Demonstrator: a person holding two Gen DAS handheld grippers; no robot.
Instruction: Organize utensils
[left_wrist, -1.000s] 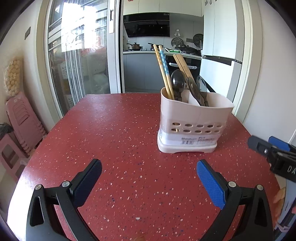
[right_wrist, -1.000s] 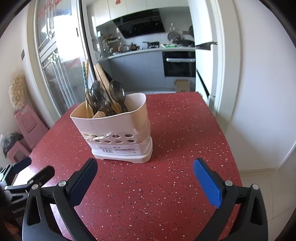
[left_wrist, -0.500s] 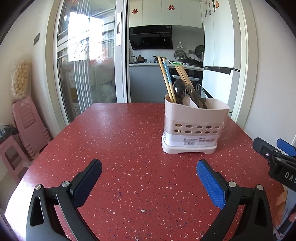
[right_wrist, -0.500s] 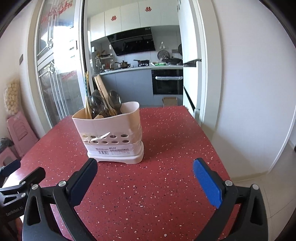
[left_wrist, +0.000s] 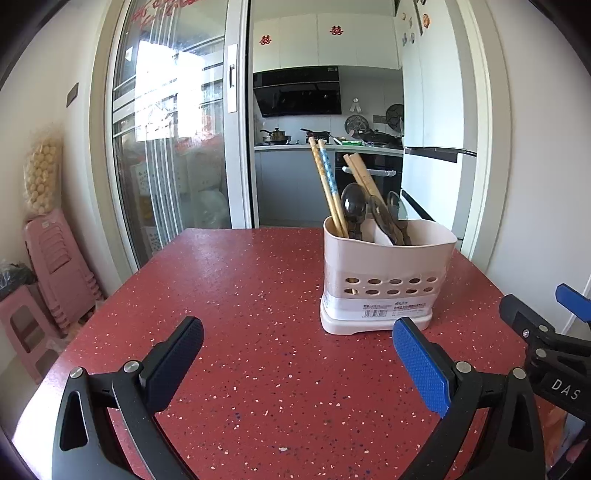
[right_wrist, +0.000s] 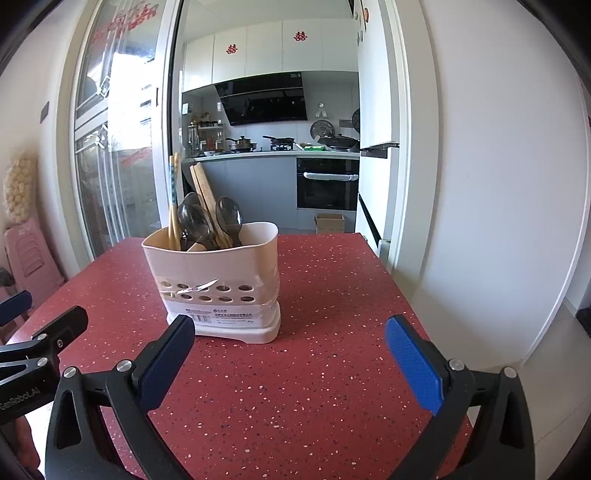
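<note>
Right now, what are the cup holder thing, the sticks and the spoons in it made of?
The holder looks like matte cream plastic: smooth moulded walls with punched round holes. The chopsticks seem to be wood or bamboo, pale tan, one with a blue painted pattern. The spoons look like polished metal, since their bowls are dark and mirror-shiny, though glossy plastic is possible.

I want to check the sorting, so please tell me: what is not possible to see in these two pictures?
- Spoon and chopstick lower ends: both views, hidden by the holder wall.
- Label text: too small.
- Table near edge: cut off behind the left claw and right claw, both open and empty.
</note>
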